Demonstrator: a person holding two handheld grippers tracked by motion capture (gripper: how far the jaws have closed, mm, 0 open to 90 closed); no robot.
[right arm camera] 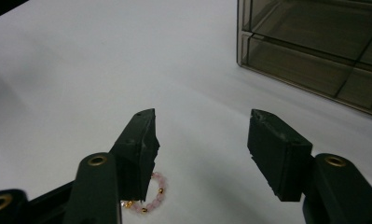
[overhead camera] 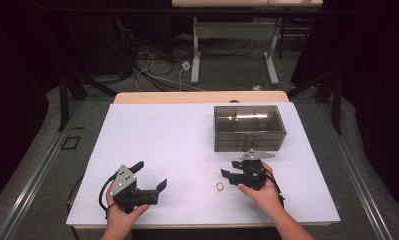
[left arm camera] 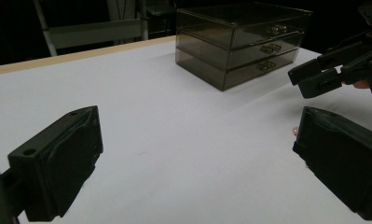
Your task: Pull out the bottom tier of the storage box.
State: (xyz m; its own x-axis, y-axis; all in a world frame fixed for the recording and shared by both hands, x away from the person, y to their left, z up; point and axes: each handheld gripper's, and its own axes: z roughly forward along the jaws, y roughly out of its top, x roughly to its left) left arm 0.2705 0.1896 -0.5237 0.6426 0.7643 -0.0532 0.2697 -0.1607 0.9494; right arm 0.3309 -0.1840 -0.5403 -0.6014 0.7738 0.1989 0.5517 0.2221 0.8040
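Two hand-held grippers sit low over your white surface (overhead camera: pixel 177 145), and most of that sheet lies bare between them and toward its far left corner. Your left hand-held gripper (overhead camera: pixel 149 175) rests near the front-left edge with its jaws wide apart and nothing between them; in the left gripper view (left arm camera: pixel 193 154) only plain matte white shows between the two blocky black pads. Your right hand-held gripper (overhead camera: pixel 228 175) stands near the front edge, right of centre, jaws parted and gripping nothing; the right gripper view (right arm camera: pixel 200 140) shows open white between its ribbed black tips.

The bracelet (overhead camera: pixel 219 186), a small loop of pale pink beads with a few gold ones (right arm camera: pixel 148 198), lies flat on the surface just beside the right gripper's left jaw and partly hidden behind it, touching neither pad as far as you can tell. It lies near the front edge with bare surface to its left.

The drawer box (overhead camera: pixel 249 127) is smoky clear plastic, squared and glossy, with three stacked drawers and small handles (left arm camera: pixel 242 44). It stands right of centre toward the back, just beyond your right gripper, so room is tight there. A strip of pale wood shows at the far edge.
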